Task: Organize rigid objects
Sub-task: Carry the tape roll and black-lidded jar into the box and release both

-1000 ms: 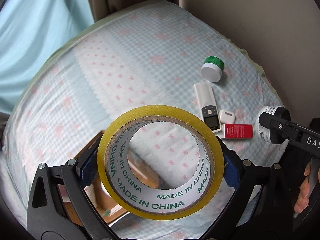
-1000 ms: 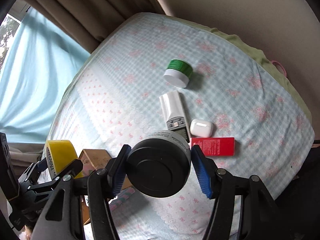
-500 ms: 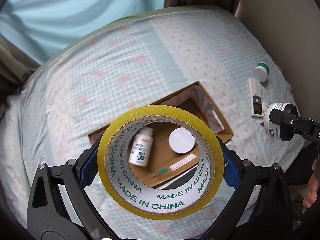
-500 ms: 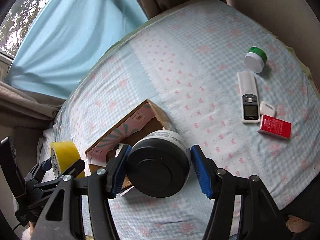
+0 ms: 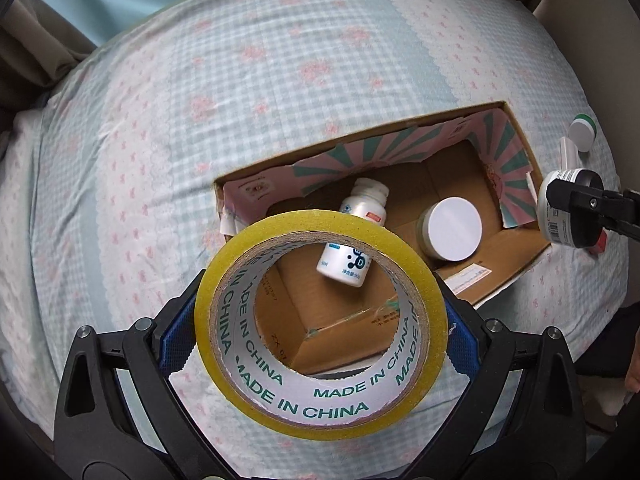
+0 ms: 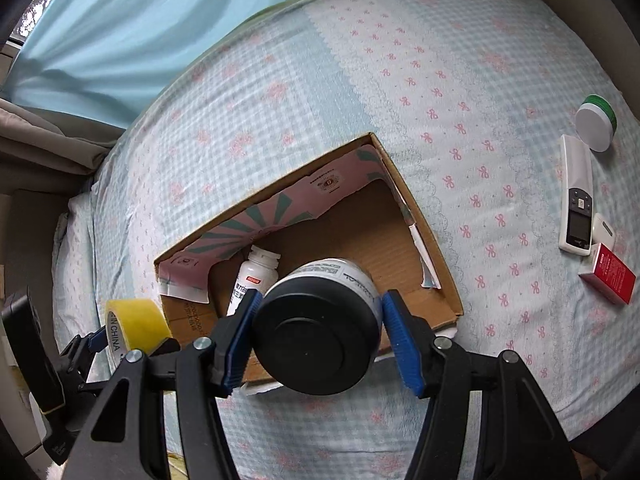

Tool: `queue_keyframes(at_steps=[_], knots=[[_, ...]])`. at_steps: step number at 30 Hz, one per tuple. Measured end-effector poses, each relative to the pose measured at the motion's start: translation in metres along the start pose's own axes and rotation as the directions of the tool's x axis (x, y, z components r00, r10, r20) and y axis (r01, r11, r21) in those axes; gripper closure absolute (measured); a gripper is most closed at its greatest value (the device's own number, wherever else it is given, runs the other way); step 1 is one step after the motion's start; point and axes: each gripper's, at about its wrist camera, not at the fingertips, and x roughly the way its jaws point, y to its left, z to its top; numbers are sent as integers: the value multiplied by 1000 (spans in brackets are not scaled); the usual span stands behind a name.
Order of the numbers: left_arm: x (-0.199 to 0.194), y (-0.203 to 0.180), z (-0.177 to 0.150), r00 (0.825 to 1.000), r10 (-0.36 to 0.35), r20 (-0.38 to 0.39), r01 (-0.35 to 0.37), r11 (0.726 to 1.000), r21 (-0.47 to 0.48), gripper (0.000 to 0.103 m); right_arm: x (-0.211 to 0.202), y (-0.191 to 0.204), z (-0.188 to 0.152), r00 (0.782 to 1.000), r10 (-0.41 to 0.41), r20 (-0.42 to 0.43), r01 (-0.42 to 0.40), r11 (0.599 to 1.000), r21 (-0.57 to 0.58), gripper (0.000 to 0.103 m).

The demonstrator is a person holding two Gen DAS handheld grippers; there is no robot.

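Spread with a blue-checked sheet, the bed [image 5: 280, 80] carries an open cardboard box [image 5: 516, 140] mid-frame, above which the left tongs [image 5: 320, 332] pinch a yellow tape roll [image 5: 320, 412] and the right tongs [image 6: 320, 336] pinch a black-lidded jar [image 6: 316, 340].

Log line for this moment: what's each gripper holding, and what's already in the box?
left gripper: shut on tape roll | right gripper: shut on black-lidded jar | cardboard box: white bottle, white-lidded jar
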Motion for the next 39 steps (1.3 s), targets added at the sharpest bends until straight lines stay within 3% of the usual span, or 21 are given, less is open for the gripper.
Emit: queue_keyframes(at_steps=[7,14,25,28,29,30,31,32,36,39], knots=[[44,0,-5,998,34,-58,-33,999,9,4,52,1,27,996,-49,-80,47,999,-17,46],[60,-16,-1,994,99,-36,-95,990,102,4,89,6,51,990,-103,-96,94,991,-98,46],[73,-41,1,994,94,-58,-83,983,164,4,105,15,60,984,-152,-93,125,962,-241,46],[70,-45,3,997,60,-52,-50,982,184,4,109,18,61,983,-168,-77,142,954,-263,45],[68,-46,2,998,49,-48,-39,981,188,0,108,19,61,982,-179,-64,155,949,-274,35],[65,-47,2,998,51,-34,-43,980,192,0,107,21,61,982,-184,-48,163,944,-286,12],[62,-48,1,998,50,-26,-44,980,196,0,106,22,60,988,-145,-53,124,948,-292,4],[59,-48,1,999,41,-21,-36,980,197,0,107,23,60,990,-122,-75,95,950,-296,0],[53,-49,-2,999,37,-10,-34,980,197,0,104,26,58,985,-165,-48,139,929,-343,0],[49,-49,-3,999,36,-5,-34,981,191,0,103,25,57,986,-156,-59,129,935,-330,0]])
